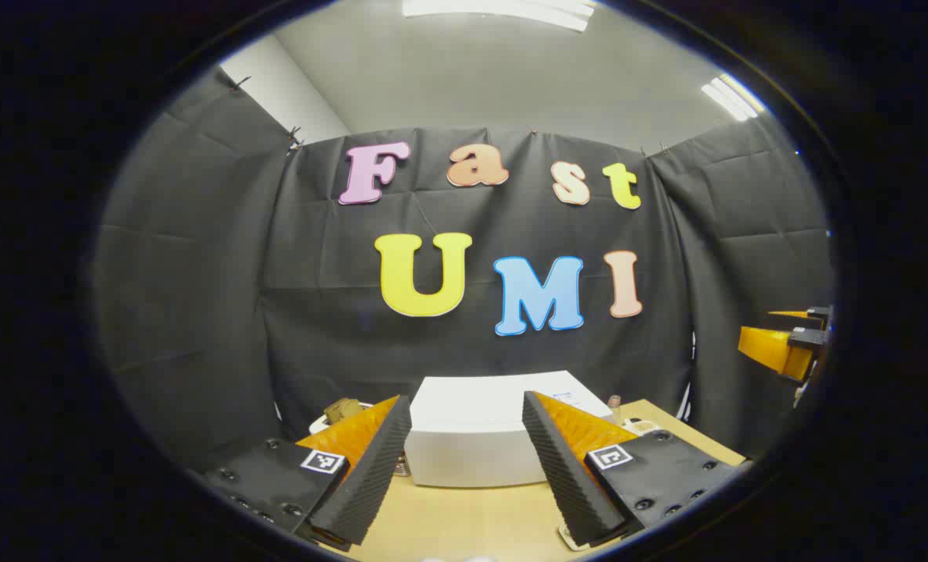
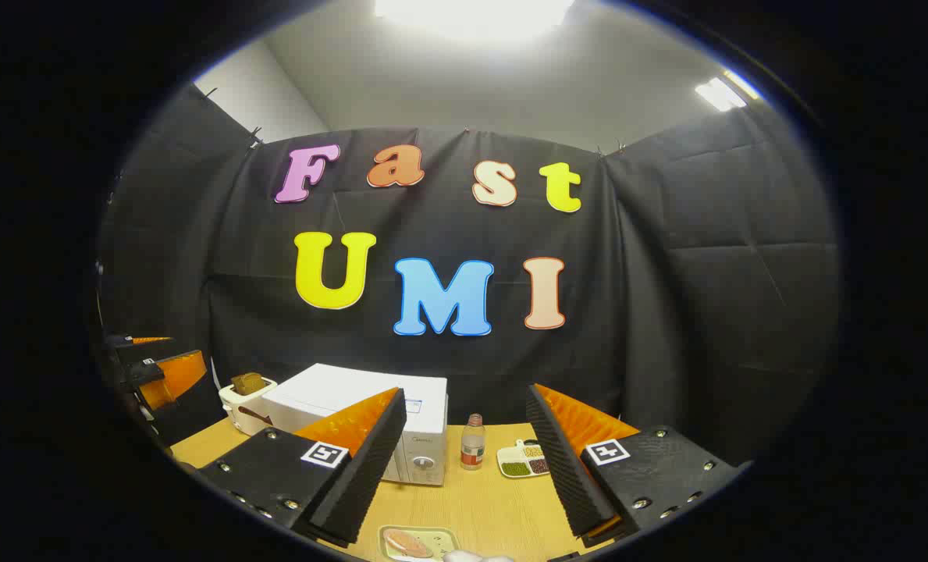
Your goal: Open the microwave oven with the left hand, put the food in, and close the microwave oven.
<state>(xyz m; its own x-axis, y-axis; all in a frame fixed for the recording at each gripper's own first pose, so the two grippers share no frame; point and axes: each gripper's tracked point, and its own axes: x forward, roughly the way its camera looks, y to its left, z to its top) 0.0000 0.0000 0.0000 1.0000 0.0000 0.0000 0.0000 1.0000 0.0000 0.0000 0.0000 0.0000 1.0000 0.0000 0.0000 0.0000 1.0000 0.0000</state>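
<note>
White, boxy microwave oven (image 2: pixel 370 414) standing upright on the light wooden counter (image 2: pixel 479 507), backed against the black cloth wall. Door shut, flush with the front. Control panel on the right end of the front face, with a round knob low down. Flat top bare. In the left gripper view, same microwave oven (image 1: pixel 479 437) seen head-on, straight ahead. Food (image 2: pixel 405 542) lying on a small pale-green square tray (image 2: pixel 442 534) at the near edge of the counter, in front of the oven and well apart from it: flat, pinkish-orange piece, kind not clear, partly cut off at the bottom of the view.
</note>
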